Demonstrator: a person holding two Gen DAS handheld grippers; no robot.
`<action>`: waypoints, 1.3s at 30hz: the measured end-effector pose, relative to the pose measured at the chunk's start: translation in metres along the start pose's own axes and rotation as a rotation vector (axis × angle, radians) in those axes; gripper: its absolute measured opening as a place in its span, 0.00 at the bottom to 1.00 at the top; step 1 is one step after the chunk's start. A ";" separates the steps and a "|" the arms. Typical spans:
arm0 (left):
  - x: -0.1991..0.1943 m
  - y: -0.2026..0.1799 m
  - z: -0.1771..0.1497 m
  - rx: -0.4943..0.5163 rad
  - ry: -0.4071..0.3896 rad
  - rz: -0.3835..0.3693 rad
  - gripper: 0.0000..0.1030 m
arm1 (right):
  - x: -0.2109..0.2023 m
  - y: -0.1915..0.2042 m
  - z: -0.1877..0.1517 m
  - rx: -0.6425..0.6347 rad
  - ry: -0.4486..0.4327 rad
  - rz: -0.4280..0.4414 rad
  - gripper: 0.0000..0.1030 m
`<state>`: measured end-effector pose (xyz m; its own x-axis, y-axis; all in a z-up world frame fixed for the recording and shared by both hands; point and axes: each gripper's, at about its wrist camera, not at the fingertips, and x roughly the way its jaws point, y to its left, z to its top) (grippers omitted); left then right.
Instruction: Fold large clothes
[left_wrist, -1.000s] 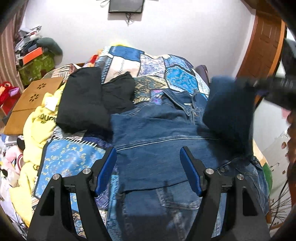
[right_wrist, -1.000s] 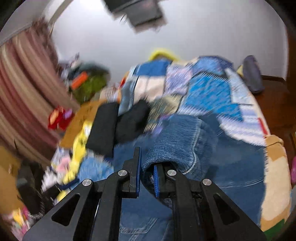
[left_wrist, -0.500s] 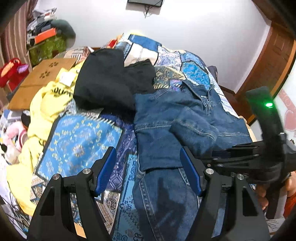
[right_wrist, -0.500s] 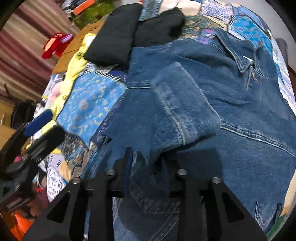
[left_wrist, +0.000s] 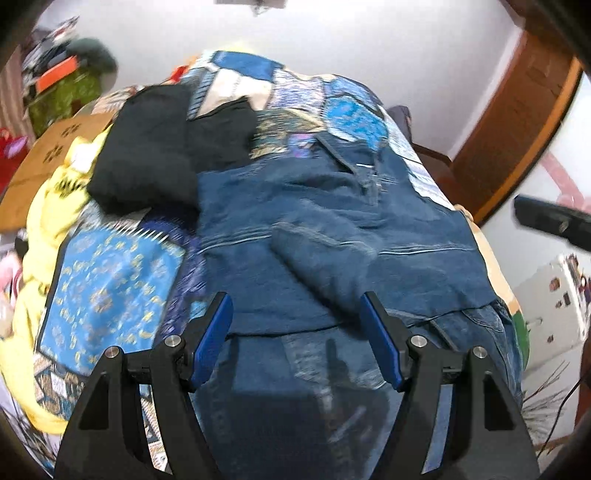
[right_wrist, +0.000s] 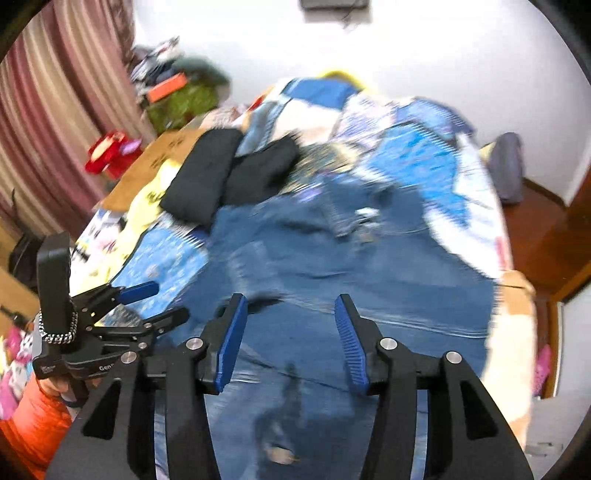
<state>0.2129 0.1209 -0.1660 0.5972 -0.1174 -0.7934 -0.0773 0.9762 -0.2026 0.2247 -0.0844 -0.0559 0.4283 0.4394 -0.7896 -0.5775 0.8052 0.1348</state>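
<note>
A blue denim jacket (left_wrist: 332, 236) lies spread on the patchwork bed cover, collar toward the far wall, with one sleeve (left_wrist: 317, 266) folded across its middle. It also shows in the right wrist view (right_wrist: 332, 266), blurred. My left gripper (left_wrist: 295, 332) is open and empty above the jacket's near hem. My right gripper (right_wrist: 290, 332) is open and empty above the jacket's lower part. The left gripper shows at the left of the right wrist view (right_wrist: 147, 302), held beside the bed.
Folded black clothes (left_wrist: 147, 147) lie at the far left of the bed beside the jacket. A yellow garment (left_wrist: 48, 206) hangs off the left edge. A cardboard sheet (left_wrist: 48, 155) and clutter stand left. A wooden door frame (left_wrist: 517, 122) is right.
My right gripper has opened and let go of the denim sleeve, which now lies folded across the jacket. Both grippers have pulled back toward the jacket's near hem.
</note>
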 end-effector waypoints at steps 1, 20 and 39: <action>0.003 -0.006 0.002 0.016 0.000 0.004 0.68 | -0.006 -0.010 -0.003 0.013 -0.015 -0.022 0.45; 0.059 -0.018 0.044 0.106 0.037 0.084 0.16 | 0.013 -0.156 -0.081 0.337 0.080 -0.172 0.45; 0.053 0.069 -0.029 -0.069 0.099 0.145 0.75 | 0.069 -0.155 -0.114 0.340 0.197 -0.183 0.57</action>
<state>0.2160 0.1764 -0.2386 0.4944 0.0024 -0.8692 -0.2133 0.9697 -0.1187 0.2646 -0.2240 -0.1993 0.3423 0.2188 -0.9138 -0.2280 0.9628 0.1451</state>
